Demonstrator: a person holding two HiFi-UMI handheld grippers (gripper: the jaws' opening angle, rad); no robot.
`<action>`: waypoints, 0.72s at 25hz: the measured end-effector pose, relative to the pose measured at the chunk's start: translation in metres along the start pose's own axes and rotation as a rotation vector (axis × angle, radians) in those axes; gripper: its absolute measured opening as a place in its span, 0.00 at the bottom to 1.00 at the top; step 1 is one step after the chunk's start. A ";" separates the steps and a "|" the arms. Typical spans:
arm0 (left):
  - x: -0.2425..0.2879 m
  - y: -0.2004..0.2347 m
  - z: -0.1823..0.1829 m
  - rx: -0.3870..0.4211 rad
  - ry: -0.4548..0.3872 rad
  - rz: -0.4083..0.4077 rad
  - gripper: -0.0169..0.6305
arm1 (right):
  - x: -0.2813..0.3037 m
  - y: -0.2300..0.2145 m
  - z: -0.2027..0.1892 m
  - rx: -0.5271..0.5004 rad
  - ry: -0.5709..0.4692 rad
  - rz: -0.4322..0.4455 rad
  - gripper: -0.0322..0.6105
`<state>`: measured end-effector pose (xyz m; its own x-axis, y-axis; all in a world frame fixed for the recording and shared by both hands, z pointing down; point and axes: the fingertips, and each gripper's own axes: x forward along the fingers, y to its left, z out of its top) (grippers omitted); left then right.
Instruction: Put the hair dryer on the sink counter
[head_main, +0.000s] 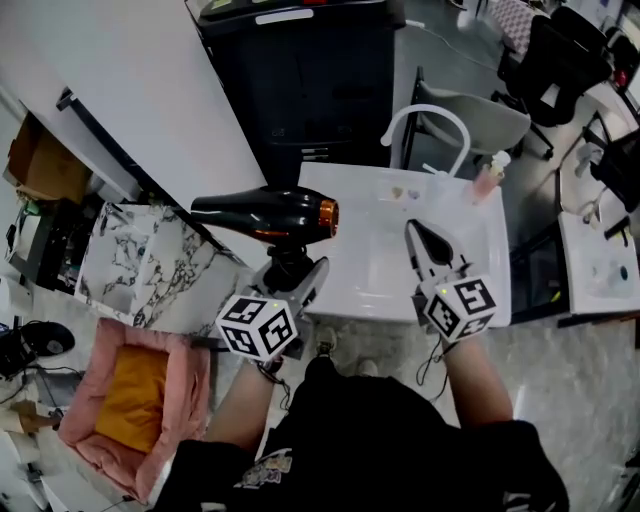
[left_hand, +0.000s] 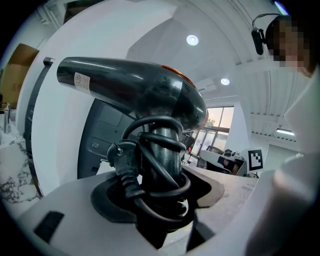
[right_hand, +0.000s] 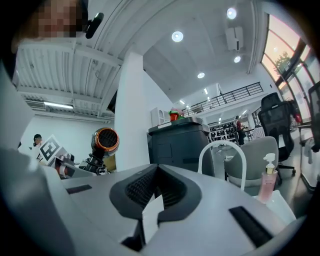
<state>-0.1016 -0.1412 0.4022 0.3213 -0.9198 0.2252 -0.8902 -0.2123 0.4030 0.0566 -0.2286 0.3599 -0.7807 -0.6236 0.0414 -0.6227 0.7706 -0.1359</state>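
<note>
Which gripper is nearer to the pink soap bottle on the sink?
Right. The right gripper hangs over the sink, to the left of the soap bottle. The left gripper, holding the hair dryer, is farther away, at the sink's left edge.

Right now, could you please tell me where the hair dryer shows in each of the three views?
Head view: the hair dryer is left of centre, lying level, nozzle pointing left.
Left gripper view: it fills the centre, with its cord wound round the handle.
Right gripper view: it is small, at the left, orange-ringed end towards the camera.
Shared landmark: the dark cabinet shows in all three.
</note>
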 end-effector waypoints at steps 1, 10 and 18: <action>0.004 0.005 0.002 0.004 0.010 -0.007 0.45 | 0.004 -0.002 0.001 0.002 -0.001 -0.015 0.05; 0.058 0.047 0.014 -0.002 0.074 -0.064 0.45 | 0.044 -0.024 0.001 -0.002 0.009 -0.107 0.05; 0.104 0.075 0.006 -0.022 0.132 -0.100 0.45 | 0.073 -0.038 -0.012 0.010 0.023 -0.162 0.05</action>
<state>-0.1371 -0.2546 0.4510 0.4487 -0.8428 0.2973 -0.8449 -0.2916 0.4485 0.0226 -0.3013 0.3799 -0.6708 -0.7366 0.0861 -0.7404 0.6585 -0.1350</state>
